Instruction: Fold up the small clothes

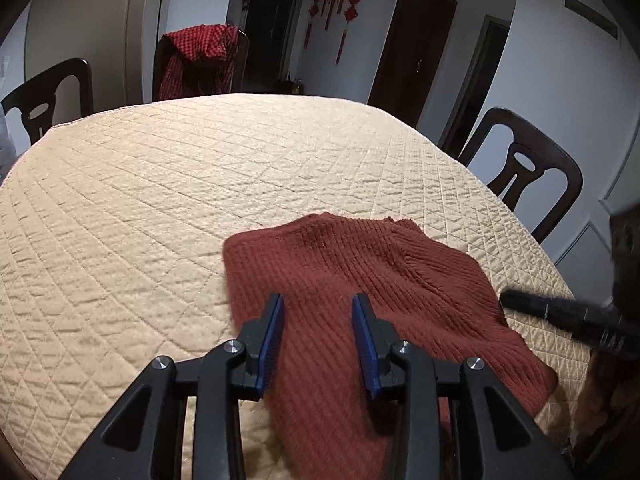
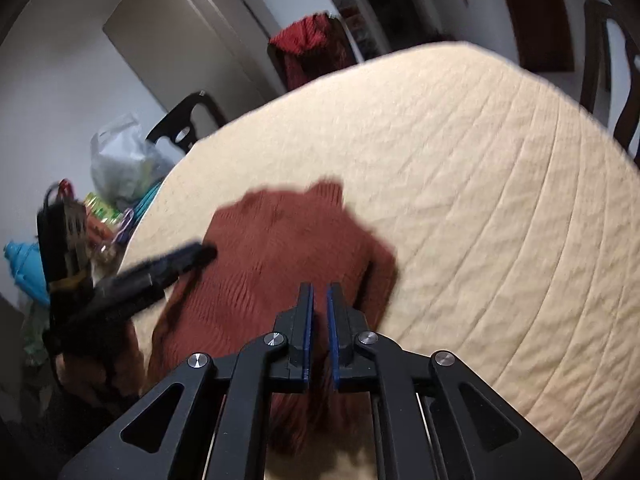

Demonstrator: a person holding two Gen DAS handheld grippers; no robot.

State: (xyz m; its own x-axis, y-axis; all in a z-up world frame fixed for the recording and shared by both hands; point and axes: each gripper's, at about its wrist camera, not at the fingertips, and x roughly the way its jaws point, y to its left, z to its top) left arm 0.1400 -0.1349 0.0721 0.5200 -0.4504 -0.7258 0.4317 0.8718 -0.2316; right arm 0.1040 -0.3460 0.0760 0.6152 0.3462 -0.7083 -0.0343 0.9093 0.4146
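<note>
Left tool [image 1: 318,306] stood part-open over the rust knit sweater [image 1: 360,272] on the desk [image 1: 160,184], gripping nothing; right tool [image 2: 320,296] nearly closed, apparently empty. Mid-fold; next needs a hem pinch.

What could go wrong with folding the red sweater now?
The sweater lies close to the table's near edge, with part of it seeming to hang over, so a tug might slide it off. The left gripper is open above the knit and holds nothing, so it may pinch the wrong spot or too many layers. The right gripper looks shut with nothing clearly gripped, so a fold could end up lopsided.
</note>
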